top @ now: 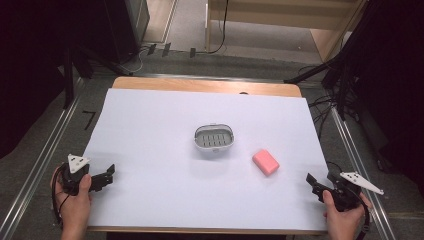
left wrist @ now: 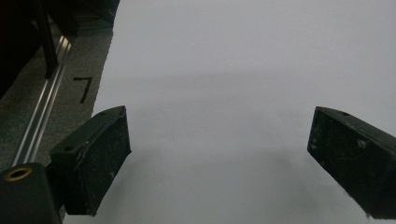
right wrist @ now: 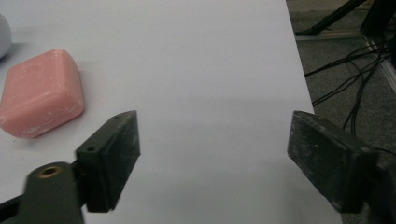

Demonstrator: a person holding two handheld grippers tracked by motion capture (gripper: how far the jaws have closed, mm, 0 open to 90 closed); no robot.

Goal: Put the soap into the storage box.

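Partly cut off: the grey soap dish (right wrist: pixel 2 35) shows as a sliver at the left edge of the right gripper view, and the pink soap bar (right wrist: pixel 41 93) is clipped there too. Black mark on the floor beside the sheet reads like a "7" (top: pixel 89 119); meaning unclear. Dark areas at both sides of the high view are too dim to make out.

Surface: white sheet (top: pixel 150 120) over a wooden table (top: pixel 200 85), wood visible along the far edge. Dish (top: pixel 214 138) sits near the centre, slotted base visible, nothing in it. Soap bar (top: pixel 265 162) lies on the sheet to the dish's near right, apart from it.

Left gripper (top: pixel 107 176) at the near left edge, jaws spread wide, holding nothing. Right gripper (top: pixel 314 184) at the near right edge, jaws likewise wide apart, soap ahead to its left.

Room: metal rails, cables (top: pixel 325 107) on grey floor.
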